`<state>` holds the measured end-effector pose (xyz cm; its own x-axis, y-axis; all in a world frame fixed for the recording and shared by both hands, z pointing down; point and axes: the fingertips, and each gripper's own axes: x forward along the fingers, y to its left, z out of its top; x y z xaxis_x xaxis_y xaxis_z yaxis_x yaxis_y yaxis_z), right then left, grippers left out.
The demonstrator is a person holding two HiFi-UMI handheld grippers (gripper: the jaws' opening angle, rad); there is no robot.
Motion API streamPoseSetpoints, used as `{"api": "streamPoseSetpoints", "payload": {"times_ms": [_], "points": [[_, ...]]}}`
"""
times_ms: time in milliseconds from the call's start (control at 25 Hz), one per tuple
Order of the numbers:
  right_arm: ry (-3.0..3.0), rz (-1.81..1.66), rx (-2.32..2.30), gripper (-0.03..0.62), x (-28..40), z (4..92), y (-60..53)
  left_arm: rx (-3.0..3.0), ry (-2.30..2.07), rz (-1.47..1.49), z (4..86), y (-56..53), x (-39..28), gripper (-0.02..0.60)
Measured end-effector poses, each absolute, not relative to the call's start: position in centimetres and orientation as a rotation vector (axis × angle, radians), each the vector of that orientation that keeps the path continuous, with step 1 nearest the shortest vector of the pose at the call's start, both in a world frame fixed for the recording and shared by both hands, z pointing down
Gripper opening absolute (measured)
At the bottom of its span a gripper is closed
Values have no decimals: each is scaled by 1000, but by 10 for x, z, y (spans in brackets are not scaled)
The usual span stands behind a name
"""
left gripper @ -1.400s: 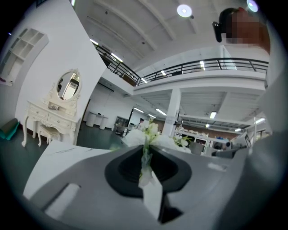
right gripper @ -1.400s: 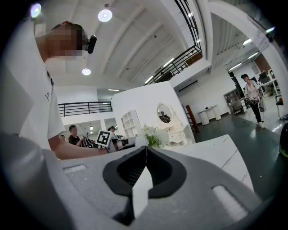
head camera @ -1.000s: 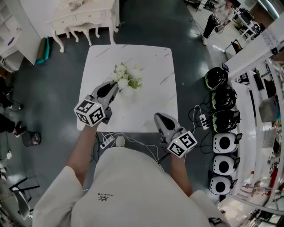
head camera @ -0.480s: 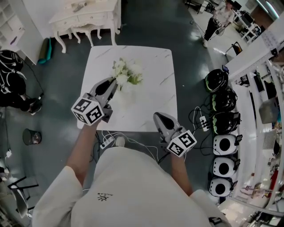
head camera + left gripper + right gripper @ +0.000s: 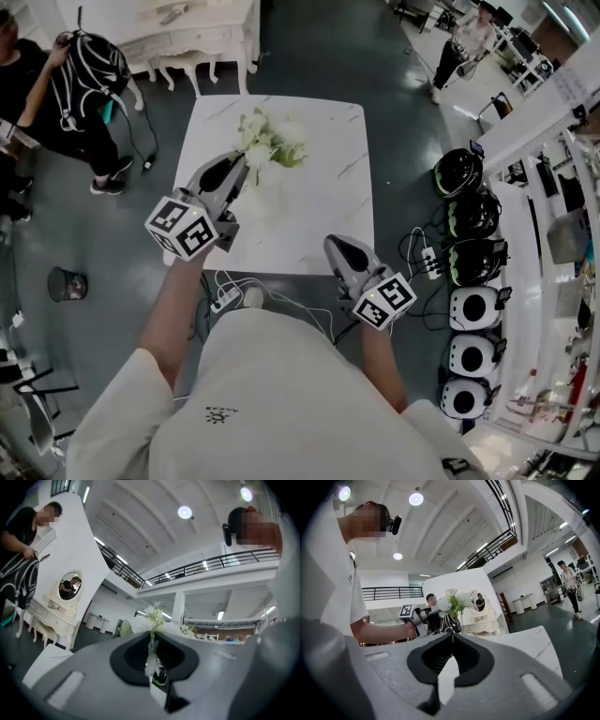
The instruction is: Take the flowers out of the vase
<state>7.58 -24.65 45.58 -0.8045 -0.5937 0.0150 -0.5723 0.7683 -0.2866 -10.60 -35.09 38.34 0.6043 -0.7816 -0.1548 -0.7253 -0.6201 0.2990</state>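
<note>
Left gripper [image 5: 242, 167] is held out over the table [image 5: 333, 202], tipped slightly up, jaws pinched on the stem of the flowers [image 5: 272, 141]. Right gripper [image 5: 332, 247] is held level at the table's near edge, jaws pressed together, empty. Bare tabletop is seen right of the white, green-leaved bunch, which appears to hang above the far half; height is hard to judge.

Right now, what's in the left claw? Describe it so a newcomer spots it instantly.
Find the white marble-look square table on the dark floor. Above its far-left part, the left claw is shut on a thin stem topped by a bunch of white flowers with green leaves, the only blooms in sight.
</note>
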Motion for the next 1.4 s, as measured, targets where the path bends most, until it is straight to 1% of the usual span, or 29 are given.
{"api": "streamPoseSetpoints", "payload": {"times_ms": [840, 1160, 1400], "points": [[2877, -386, -902, 2, 80, 444, -216, 2691, -1274, -624, 297, -297, -102, 11], [2884, -378, -877, 2, 88, 441, -199, 2656, -1323, -728, 277, -275, -111, 6], [2889, -370, -846, 2, 98, 439, -184, 2659, -1354, -759, 266, -249, -105, 6]]}}
